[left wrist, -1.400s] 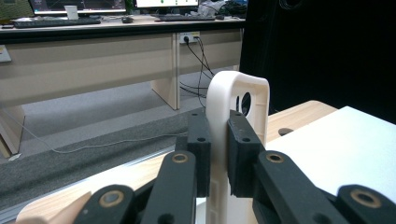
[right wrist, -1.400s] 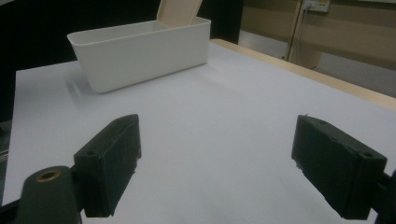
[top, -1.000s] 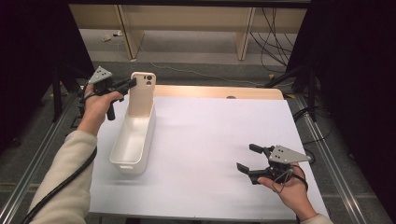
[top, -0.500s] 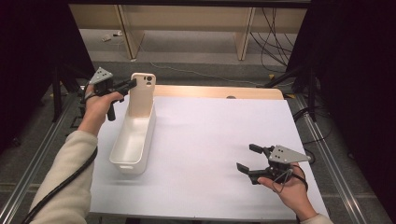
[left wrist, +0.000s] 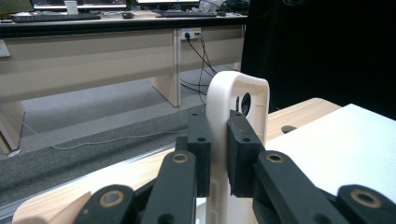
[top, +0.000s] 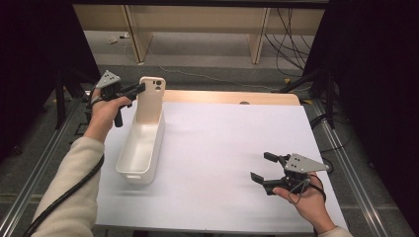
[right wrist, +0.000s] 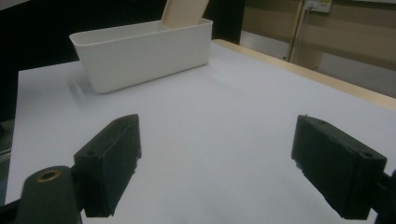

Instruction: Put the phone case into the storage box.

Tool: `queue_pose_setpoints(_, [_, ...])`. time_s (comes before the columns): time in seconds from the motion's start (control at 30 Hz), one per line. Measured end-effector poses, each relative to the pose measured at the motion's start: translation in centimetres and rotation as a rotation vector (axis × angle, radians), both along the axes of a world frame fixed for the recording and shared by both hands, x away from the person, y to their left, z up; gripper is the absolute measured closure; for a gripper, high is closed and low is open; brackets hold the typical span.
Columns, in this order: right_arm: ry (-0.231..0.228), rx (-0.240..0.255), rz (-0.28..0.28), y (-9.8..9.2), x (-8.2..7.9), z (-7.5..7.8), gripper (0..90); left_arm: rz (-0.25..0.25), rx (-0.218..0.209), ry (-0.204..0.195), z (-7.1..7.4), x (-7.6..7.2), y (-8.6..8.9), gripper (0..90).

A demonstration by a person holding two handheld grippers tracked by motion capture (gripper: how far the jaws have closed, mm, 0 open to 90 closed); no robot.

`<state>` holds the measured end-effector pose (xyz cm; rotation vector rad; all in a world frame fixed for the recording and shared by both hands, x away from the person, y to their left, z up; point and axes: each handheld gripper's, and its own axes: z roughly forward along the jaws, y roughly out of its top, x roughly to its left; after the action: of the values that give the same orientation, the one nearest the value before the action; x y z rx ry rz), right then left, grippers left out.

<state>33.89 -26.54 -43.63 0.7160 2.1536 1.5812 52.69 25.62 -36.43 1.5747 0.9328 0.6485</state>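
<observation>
- My left gripper [top: 140, 89] is clamped on the cream plastic phone case [top: 151, 98], which stands upright at the far end of the long white plastic bin [top: 141, 148].
- My right gripper [top: 259, 167] hovers over the white surface [top: 227, 143], jaws spread wide with nothing between them, the bin well ahead of it.

floor: grey carpet [top: 207, 54] lying under cables [top: 291, 34] | furniture: wooden desks [left wrist: 93, 51] standing behind | sides: black curtains [top: 375, 74] hanging dark
</observation>
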Motion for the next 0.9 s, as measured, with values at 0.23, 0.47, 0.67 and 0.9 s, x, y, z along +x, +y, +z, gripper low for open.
queue_pose_setpoints(0.23, [0.012,-0.005,-0.002,-0.1,0.0,0.0,17.1,-0.001,0.007,-0.004,-0.2,0.1,0.0,81.3])
queue_pose_setpoints(0.47, [0.006,0.003,-0.007,0.0,0.0,-0.1,17.1,-0.047,0.195,-0.116,0.0,1.4,1.4,81.3])
queue_pose_setpoints(0.67, [0.005,0.002,-0.005,0.0,0.0,-0.1,17.1,-0.034,0.189,-0.108,-0.3,1.6,1.3,81.3])
queue_pose_setpoints(0.9, [0.004,-0.001,-0.001,-0.1,0.0,0.0,17.1,-0.029,0.199,-0.103,-0.5,1.9,1.0,81.3])
